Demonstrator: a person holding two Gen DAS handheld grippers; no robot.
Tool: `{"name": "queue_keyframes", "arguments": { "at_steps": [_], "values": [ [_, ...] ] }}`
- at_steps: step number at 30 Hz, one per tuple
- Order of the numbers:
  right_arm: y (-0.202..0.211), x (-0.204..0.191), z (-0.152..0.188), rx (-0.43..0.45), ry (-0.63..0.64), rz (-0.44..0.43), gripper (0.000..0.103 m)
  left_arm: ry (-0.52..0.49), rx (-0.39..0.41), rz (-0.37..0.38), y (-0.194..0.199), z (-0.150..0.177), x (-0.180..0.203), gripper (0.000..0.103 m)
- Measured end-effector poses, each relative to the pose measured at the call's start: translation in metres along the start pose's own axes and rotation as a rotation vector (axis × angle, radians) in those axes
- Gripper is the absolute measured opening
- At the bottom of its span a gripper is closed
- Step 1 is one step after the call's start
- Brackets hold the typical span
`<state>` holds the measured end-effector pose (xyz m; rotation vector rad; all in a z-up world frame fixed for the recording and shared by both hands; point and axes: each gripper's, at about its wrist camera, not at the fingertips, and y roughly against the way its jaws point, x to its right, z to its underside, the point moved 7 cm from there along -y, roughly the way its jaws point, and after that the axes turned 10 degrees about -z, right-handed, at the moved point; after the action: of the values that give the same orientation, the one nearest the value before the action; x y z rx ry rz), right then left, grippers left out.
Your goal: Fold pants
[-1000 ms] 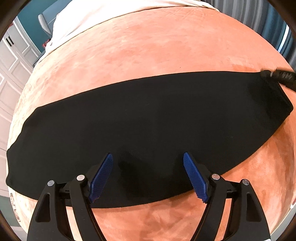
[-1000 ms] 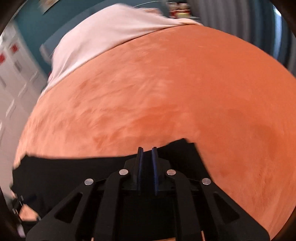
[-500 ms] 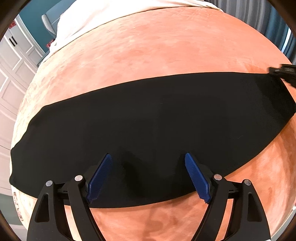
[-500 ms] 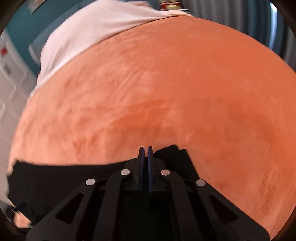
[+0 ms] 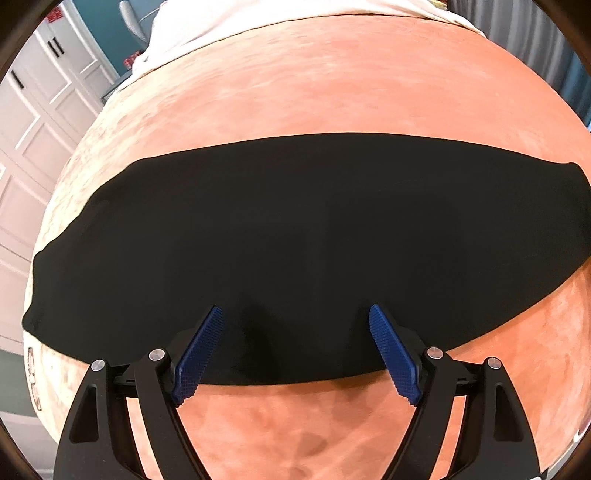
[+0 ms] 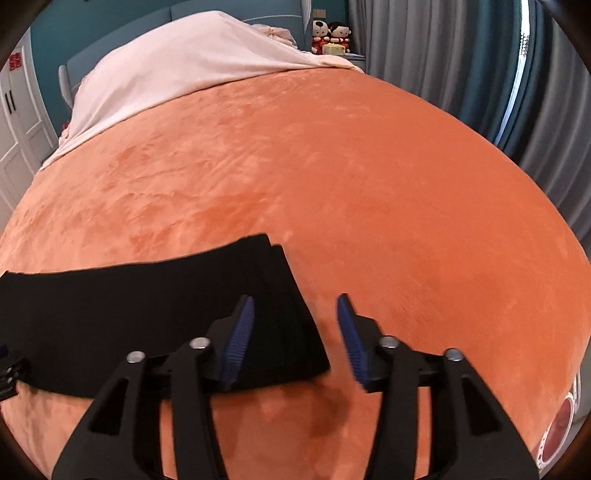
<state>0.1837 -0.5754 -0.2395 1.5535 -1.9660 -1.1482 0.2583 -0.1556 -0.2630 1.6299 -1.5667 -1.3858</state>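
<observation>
Black pants (image 5: pixel 303 236) lie flat as one long band across the orange bed cover, folded lengthwise. My left gripper (image 5: pixel 295 314) is open and empty, hovering over the near edge of the band's middle. In the right wrist view the pants' right end (image 6: pixel 155 314) shows stacked layers at its far corner. My right gripper (image 6: pixel 295 306) is open and empty, its left finger over the pants' right end and its right finger over the bare cover.
The orange plush bed cover (image 6: pixel 369 184) fills both views. A white duvet (image 6: pixel 177 74) lies at the head of the bed. Dolls (image 6: pixel 328 35) stand on a nightstand beyond. Grey curtains (image 6: pixel 443 66) hang at right, white wardrobe doors (image 5: pixel 33 122) at left.
My right gripper was shut on the pants' right end; it has opened, let go and pulled back. My left gripper stayed open and drew back a little.
</observation>
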Motion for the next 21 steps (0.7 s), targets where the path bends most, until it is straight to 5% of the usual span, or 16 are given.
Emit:
{"name": "queue_keyframes", "arguments": {
  "at_steps": [4, 6, 8, 10, 12, 17, 21],
  "values": [
    [-0.029, 0.010, 0.019, -0.104, -0.095, -0.034, 0.060, -0.001, 0.001, -0.026, -0.006, 0.007, -0.026, 0.080],
    [-0.025, 0.013, 0.027, -0.102, -0.126, -0.050, 0.084, 0.006, -0.005, -0.034, -0.013, 0.010, -0.037, 0.081],
    [-0.030, 0.013, 0.037, -0.118, -0.157, -0.082, 0.087, 0.030, -0.025, -0.029, -0.023, 0.015, -0.045, 0.084],
    [-0.030, 0.004, 0.037, -0.105, -0.106, -0.062, 0.077, 0.063, -0.037, 0.000, -0.029, 0.016, -0.048, 0.087],
    [-0.026, -0.008, 0.032, -0.119, -0.133, -0.120, 0.021, 0.076, -0.033, 0.013, -0.028, 0.015, -0.051, 0.087],
    [0.005, -0.076, 0.004, -0.063, -0.157, -0.275, 0.019, 0.108, -0.029, 0.035, -0.023, 0.016, -0.066, 0.087],
    [0.031, -0.173, -0.013, -0.037, -0.056, -0.406, 0.019, 0.163, -0.039, 0.058, -0.022, 0.026, -0.093, 0.087]
  ]
}}
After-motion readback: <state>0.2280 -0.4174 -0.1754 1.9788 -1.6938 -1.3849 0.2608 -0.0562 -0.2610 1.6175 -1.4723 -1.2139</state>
